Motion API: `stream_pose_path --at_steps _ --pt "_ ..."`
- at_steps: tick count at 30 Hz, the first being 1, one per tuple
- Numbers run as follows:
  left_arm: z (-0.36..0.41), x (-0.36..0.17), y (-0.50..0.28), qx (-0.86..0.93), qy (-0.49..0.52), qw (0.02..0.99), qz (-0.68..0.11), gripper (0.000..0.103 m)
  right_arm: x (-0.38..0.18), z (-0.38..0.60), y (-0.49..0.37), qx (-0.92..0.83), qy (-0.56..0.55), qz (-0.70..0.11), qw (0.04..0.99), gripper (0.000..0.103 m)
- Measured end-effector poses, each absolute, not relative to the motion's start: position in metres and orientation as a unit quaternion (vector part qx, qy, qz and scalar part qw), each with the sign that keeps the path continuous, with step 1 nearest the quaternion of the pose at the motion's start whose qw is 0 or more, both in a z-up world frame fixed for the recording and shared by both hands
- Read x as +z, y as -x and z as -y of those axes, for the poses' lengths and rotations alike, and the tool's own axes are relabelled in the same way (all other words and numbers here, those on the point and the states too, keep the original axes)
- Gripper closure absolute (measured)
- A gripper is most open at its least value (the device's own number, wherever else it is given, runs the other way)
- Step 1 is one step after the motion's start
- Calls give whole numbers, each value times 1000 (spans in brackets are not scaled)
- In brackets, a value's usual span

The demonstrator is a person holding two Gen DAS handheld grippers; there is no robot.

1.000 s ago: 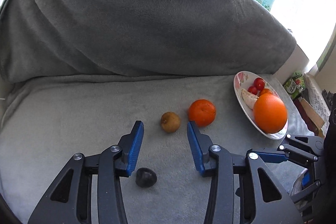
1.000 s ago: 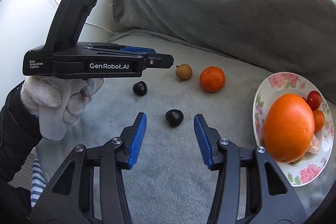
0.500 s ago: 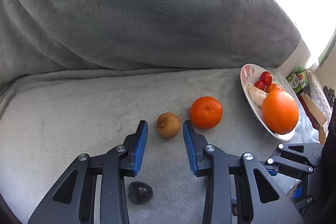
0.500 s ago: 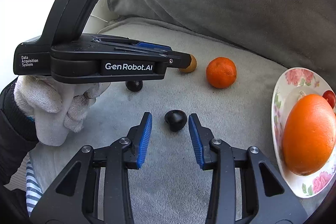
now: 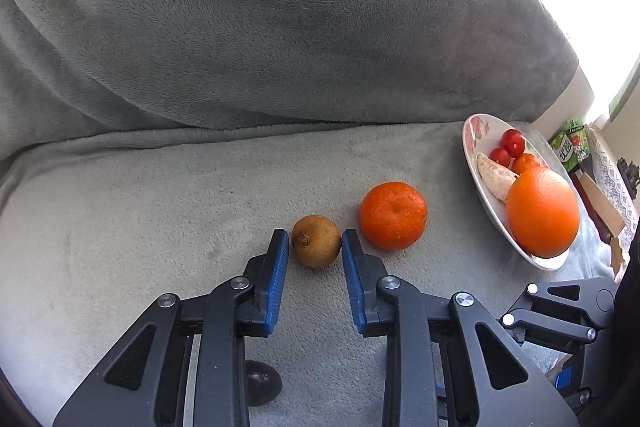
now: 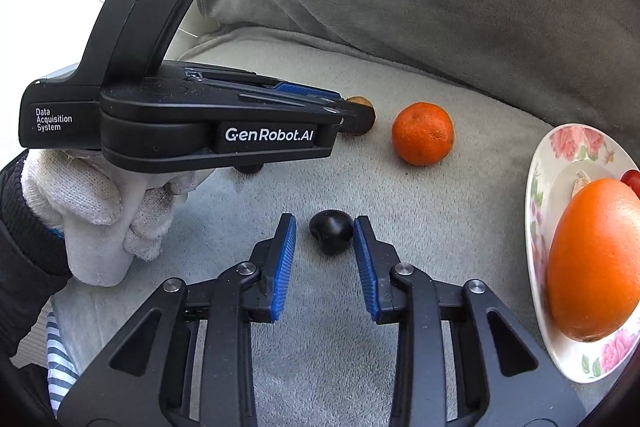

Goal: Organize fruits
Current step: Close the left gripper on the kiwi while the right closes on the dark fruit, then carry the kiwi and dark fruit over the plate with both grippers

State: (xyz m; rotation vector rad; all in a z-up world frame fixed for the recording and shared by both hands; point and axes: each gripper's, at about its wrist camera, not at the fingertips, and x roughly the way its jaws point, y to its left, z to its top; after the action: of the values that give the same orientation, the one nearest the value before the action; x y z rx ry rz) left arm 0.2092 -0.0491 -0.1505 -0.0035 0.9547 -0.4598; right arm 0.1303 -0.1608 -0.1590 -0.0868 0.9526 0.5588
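Observation:
My left gripper (image 5: 314,245) is open, its blue pads either side of a small brown fruit (image 5: 315,241) on the grey blanket; I cannot tell if they touch it. A mandarin (image 5: 393,216) lies just right of it. My right gripper (image 6: 325,233) is open around a dark plum-like fruit (image 6: 331,230). A second dark fruit (image 5: 261,385) lies under the left gripper. The flowered plate (image 5: 474,131) at right holds a large orange (image 5: 543,212), cherry tomatoes (image 5: 513,142) and a pale piece of fruit (image 5: 495,178).
The grey blanket rises into a tall cushion-like hump (image 5: 280,27) behind the fruits. The left gripper's body and a white-gloved hand (image 6: 92,211) fill the left of the right wrist view. A green packet (image 5: 570,145) and cardboard (image 5: 600,211) sit beyond the plate.
Both grippers moved forward and down. The left now straddles the brown fruit and the right straddles the dark fruit. Both jaws have narrowed.

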Motion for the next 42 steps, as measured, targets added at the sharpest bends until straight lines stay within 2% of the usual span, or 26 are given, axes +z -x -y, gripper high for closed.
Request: stream_pose_path --at_steps 5,9,20,30,42 --pt "53 -155 -211 -219 -2 861 -459 78 -160 158 -131 260 46 -455 850 73" --pt "56 -156 -212 -218 2 862 -459 78 -160 159 -132 256 44 -456 851 79" --pt "57 -149 -206 -216 2 866 -451 79 -159 167 -131 260 34 -448 855 80" --pt "48 -131 -194 -223 18 871 -437 79 -135 189 -109 261 22 -419 869 80" --pt "71 -105 -184 -246 8 876 -415 79 -106 233 -87 245 -4 -384 890 80"
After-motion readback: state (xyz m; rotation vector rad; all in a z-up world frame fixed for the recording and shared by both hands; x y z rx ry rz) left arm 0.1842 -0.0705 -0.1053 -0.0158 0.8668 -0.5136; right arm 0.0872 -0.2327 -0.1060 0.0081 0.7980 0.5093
